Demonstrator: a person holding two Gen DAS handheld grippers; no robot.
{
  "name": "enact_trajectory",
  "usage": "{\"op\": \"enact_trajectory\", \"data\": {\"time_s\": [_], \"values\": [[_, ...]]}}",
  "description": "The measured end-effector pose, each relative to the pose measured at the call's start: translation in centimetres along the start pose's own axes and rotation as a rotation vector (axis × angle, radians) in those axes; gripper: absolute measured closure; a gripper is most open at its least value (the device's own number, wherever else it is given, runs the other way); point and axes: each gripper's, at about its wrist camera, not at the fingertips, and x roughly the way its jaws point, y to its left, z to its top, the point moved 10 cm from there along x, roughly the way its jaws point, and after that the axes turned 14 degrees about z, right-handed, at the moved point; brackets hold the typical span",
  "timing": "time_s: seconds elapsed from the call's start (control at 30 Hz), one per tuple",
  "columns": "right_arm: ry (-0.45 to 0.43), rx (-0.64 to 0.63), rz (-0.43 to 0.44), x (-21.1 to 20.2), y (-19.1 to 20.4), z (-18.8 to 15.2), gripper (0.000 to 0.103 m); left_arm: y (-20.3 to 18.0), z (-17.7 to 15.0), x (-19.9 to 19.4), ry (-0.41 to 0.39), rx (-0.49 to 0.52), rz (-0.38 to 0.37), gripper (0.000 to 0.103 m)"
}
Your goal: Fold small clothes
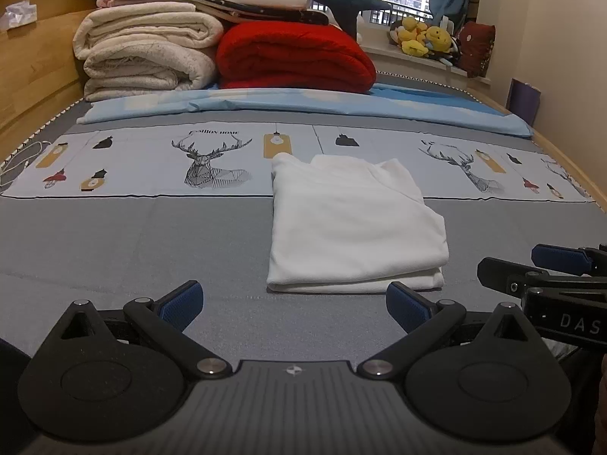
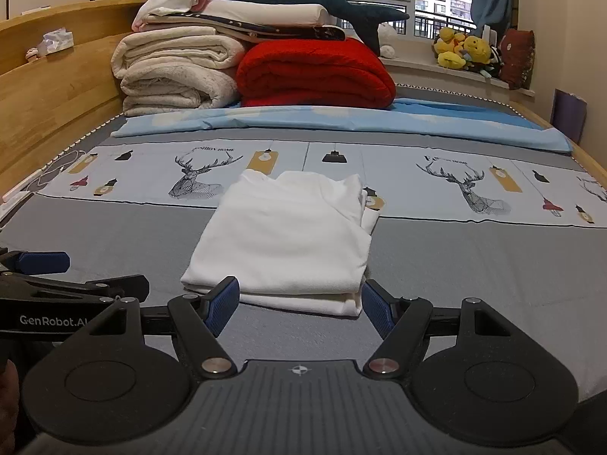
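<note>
Both grippers, left gripper [image 1: 294, 305] and right gripper [image 2: 299, 305], gape apart, empty, above the grey woven bed [image 1: 132, 242]; a folded white soft cotton garment [image 1: 353, 227] lies flat before a fluffy red blanket [image 1: 296, 57].

- The left claw [image 1: 294, 305] points forward and sits level, its two blue-padded fingers [image 1: 181, 305] spread wide with nothing between them.
- The right claw [image 2: 299, 307] is likewise level, fingers [image 2: 224, 305] parted wide and gripping nothing.
- The two claws sit side by side, close together, each showing at the edge of the other's wrist view.
</note>
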Motion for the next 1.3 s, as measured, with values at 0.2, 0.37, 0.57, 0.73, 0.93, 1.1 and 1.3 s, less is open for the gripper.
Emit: {"op": "enact_trajectory", "data": {"time_s": [0.2, 0.37, 0.57, 0.73, 0.93, 1.1, 1.3], "values": [[-0.003, -0.005, 0.007, -0.13, 0.07, 0.11, 0.03, -0.17, 0.0, 0.0, -0.001, 0.003, -0.001, 0.0], [-0.005, -0.006, 0.011, -0.21, 0.06, 0.18, 0.03, -0.28, -0.02, 0.0, 0.0, 0.003, -0.004, 0.0], [-0.004, -0.005, 0.013, -0.2, 0.15, 0.26, 0.03, -0.25, -0.06, 0.05, -0.002, 0.008, -0.011, 0.0], [-0.002, -0.007, 0.016, -0.1, 0.26, 0.3, 0.03, -0.28, -0.06, 0.07, -0.002, 0.008, -0.014, 0.0], [0.0, -0.009, 0.019, -0.04, 0.36, 0.31, 0.03, -0.29, -0.06, 0.09, -0.001, 0.008, -0.015, 0.0], [0.001, -0.009, 0.018, -0.01, 0.42, 0.3, 0.03, -0.32, -0.04, 0.1, 0.0, 0.009, -0.017, 0.0], [0.002, -0.009, 0.018, 0.07, 0.49, 0.31, 0.03, -0.39, -0.04, 0.08, -0.001, 0.01, -0.019, 0.0]]}}
